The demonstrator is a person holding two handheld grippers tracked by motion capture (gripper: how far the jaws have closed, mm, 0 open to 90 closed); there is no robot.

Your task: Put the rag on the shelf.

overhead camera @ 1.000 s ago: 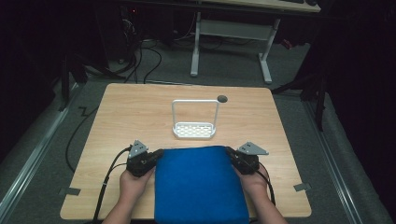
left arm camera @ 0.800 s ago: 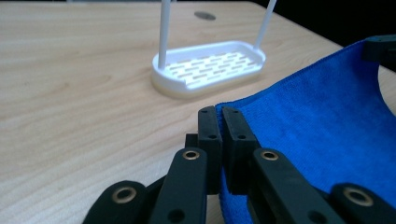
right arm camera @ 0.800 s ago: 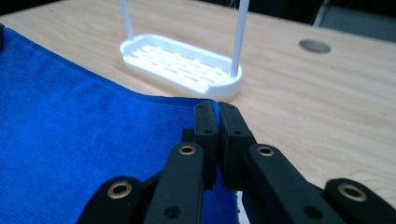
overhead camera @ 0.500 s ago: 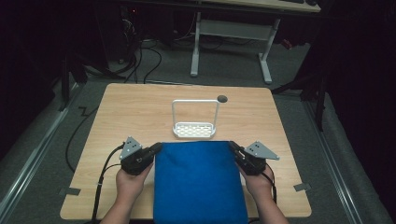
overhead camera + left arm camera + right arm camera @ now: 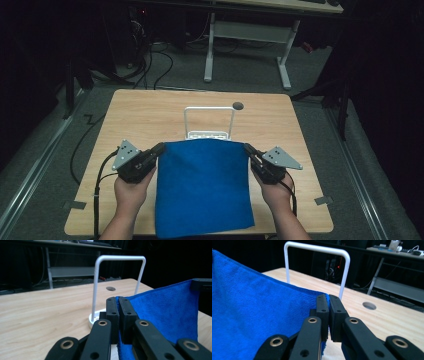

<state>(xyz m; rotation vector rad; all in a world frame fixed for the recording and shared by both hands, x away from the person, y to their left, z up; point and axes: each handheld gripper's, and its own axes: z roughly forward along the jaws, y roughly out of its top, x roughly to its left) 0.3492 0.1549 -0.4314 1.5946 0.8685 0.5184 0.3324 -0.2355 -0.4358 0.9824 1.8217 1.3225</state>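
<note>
Blue cloth [image 5: 202,187] held by both far corners over the bench [image 5: 150,115]
My left tool [image 5: 159,149] and right tool [image 5: 247,148] are each clamped on a corner; the cloth's far edge sits just before the white rack [image 5: 209,122], near end hanging past the bench edge
</note>
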